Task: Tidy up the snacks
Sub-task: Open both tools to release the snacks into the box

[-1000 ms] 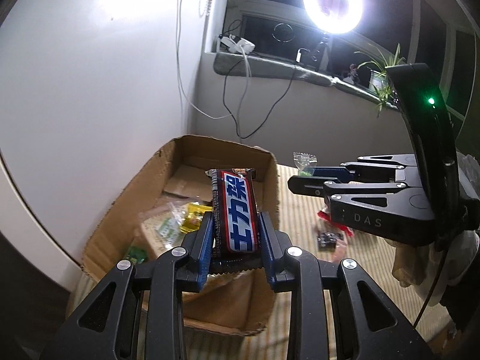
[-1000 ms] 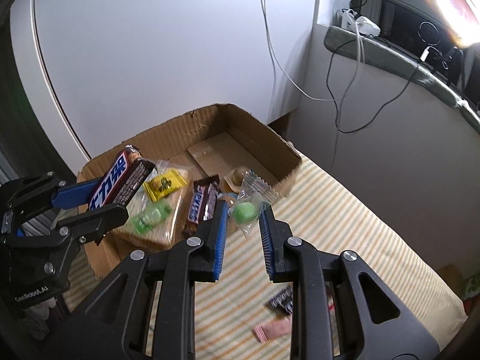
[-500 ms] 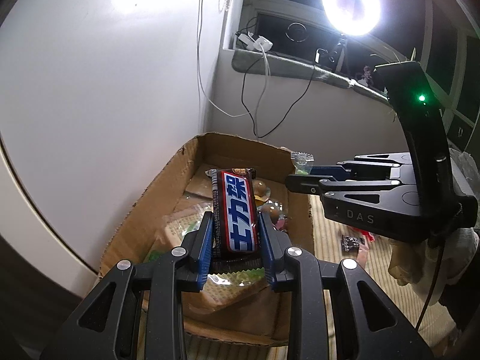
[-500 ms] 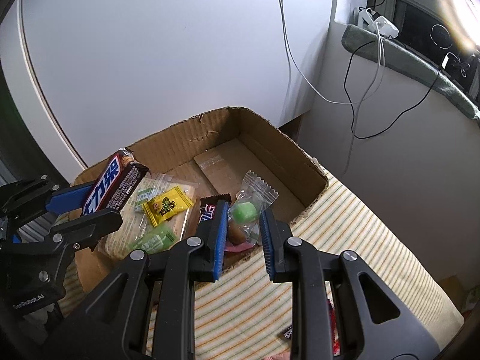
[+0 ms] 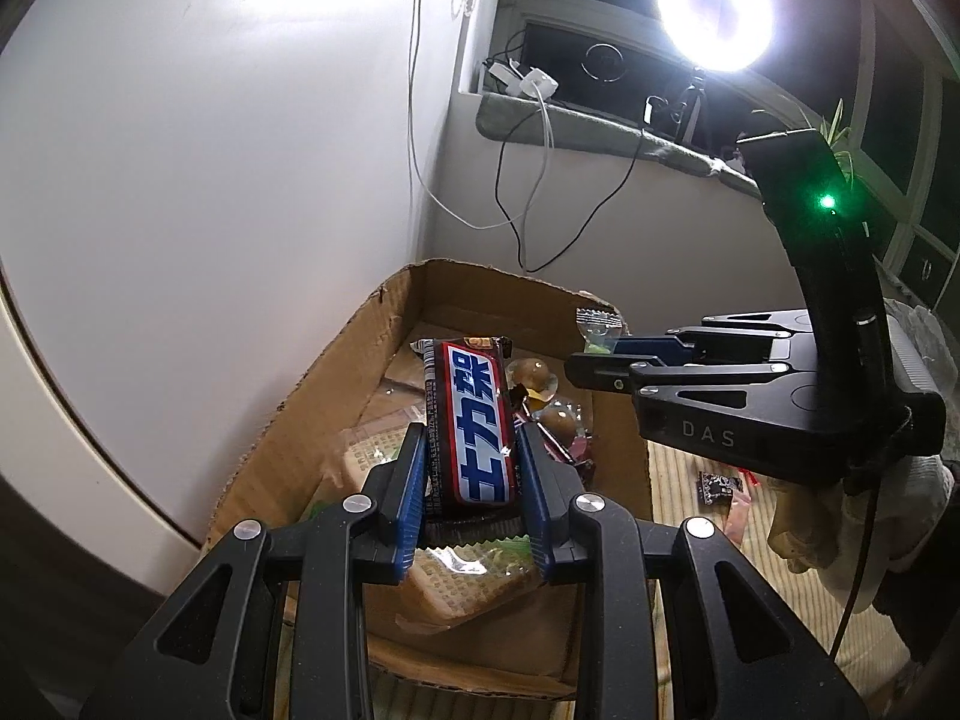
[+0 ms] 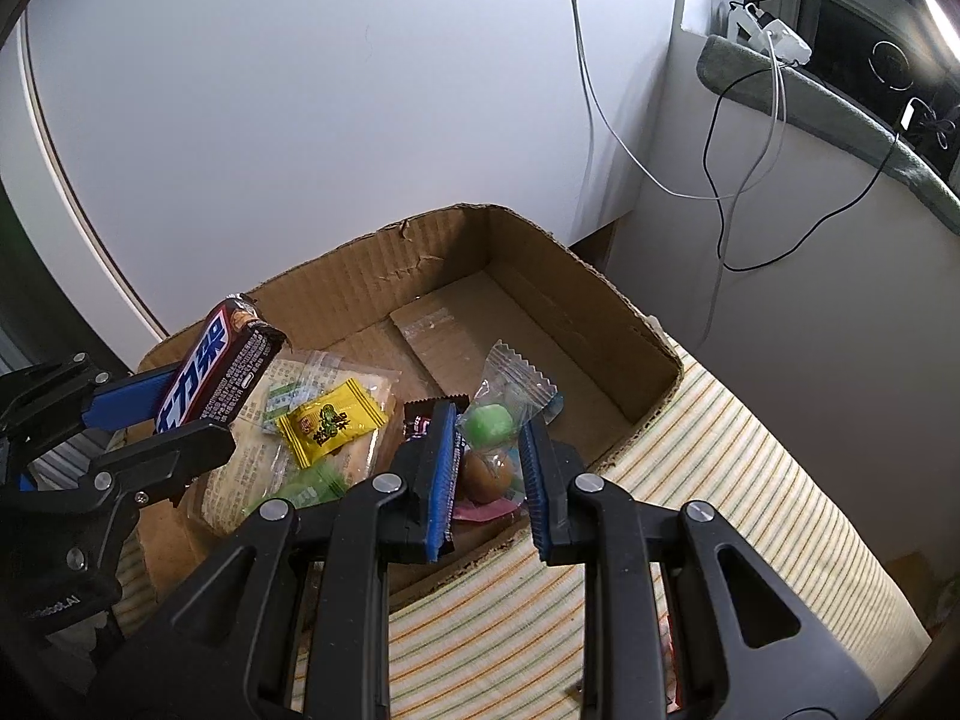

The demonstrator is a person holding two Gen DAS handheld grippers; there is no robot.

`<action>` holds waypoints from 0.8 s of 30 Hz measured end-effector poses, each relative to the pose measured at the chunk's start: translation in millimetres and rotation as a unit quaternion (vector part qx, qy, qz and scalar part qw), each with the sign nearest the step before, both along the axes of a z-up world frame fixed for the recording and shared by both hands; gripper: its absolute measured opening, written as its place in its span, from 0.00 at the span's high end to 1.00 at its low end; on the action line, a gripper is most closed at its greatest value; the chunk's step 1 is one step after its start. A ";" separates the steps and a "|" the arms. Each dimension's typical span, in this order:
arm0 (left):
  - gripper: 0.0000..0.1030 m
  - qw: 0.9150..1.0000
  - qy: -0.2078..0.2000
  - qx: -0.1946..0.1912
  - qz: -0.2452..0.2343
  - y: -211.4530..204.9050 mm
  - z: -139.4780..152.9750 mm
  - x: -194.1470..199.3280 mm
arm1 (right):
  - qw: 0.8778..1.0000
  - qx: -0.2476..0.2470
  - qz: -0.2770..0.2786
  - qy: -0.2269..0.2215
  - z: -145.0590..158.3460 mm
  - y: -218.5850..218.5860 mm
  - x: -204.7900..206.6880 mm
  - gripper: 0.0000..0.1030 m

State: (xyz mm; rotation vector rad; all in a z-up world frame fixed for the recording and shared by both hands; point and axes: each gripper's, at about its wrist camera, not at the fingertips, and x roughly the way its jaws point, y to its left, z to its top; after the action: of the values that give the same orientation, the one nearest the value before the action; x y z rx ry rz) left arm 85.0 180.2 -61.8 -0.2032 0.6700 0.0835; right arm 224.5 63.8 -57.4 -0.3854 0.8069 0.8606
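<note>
Two handheld grippers hover over an open cardboard box (image 6: pixel 528 294) that sits on a striped mat (image 6: pixel 750 456) beside a white wall.

The left gripper (image 5: pixel 474 480) pinches a dark chocolate bar (image 5: pixel 471 426) with a red and blue label bearing white characters. Its blue pads press the lower part of the bar from both sides, and the rest of the bar sticks out ahead of the fingers. The bar hangs above the inside of the box, over a flat clear packet of crackers (image 5: pixel 462 582) lying on the bottom.

The right gripper (image 6: pixel 489 468) is pressed together on a small clear wrapper holding a round green candy (image 6: pixel 489 423). The candy sits between the blue pads, with the crimped end of the wrapper fanning out beyond them. It is held over the near corner of the box, just inside the front wall.

Inside the box lie other snacks: a yellow sachet (image 6: pixel 330 420) resting on the cracker packet, a dark bar (image 6: pixel 420 420) just left of the right gripper's fingers, a brown wrapped sweet (image 6: pixel 486 474), and something pink (image 6: pixel 480 510) beneath it.

In the left wrist view, a small dark packet (image 5: pixel 717 483) lies on the mat outside the box. A bright ring lamp (image 5: pixel 714 12) shines from a windowsill with cables (image 5: pixel 528 168) hanging down.
</note>
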 end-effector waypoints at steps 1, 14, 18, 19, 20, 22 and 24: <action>0.73 1.000 0.000 0.000 0.002 0.3 0.1 0.1 | 1.000 -0.001 0.001 0.000 -0.4 0.9 0.0 0.78; 0.54 1.000 -0.002 0.003 0.008 0.3 1.3 -1.0 | 0.999 0.008 -0.011 -0.030 9.1 -4.2 -5.3 0.23; 0.46 1.000 -0.004 0.007 0.010 -1.5 3.3 -3.2 | 0.999 0.012 -0.021 -0.041 15.5 -8.5 -6.7 0.16; 0.46 1.000 -0.004 0.007 0.010 -2.3 4.3 -3.8 | 0.999 0.012 -0.022 -0.042 16.9 -10.2 -7.0 0.15; 0.46 1.000 -0.005 0.009 0.009 -3.6 5.4 -4.7 | 0.999 0.013 -0.023 -0.042 17.9 -11.6 -7.3 0.15; 0.44 1.000 -0.007 0.012 0.008 -6.5 7.7 -6.6 | 0.999 0.014 -0.028 -0.045 20.4 -15.7 -8.3 0.15; 0.44 1.000 -0.009 0.014 0.005 -9.2 10.1 -8.7 | 0.998 0.016 -0.034 -0.046 23.7 -21.6 -9.1 0.14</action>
State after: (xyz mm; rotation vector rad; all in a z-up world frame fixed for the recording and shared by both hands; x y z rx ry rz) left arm 76.4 170.9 -51.7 -0.1804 0.6487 0.1007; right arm 215.3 42.2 -33.6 -0.3646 0.7174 0.7857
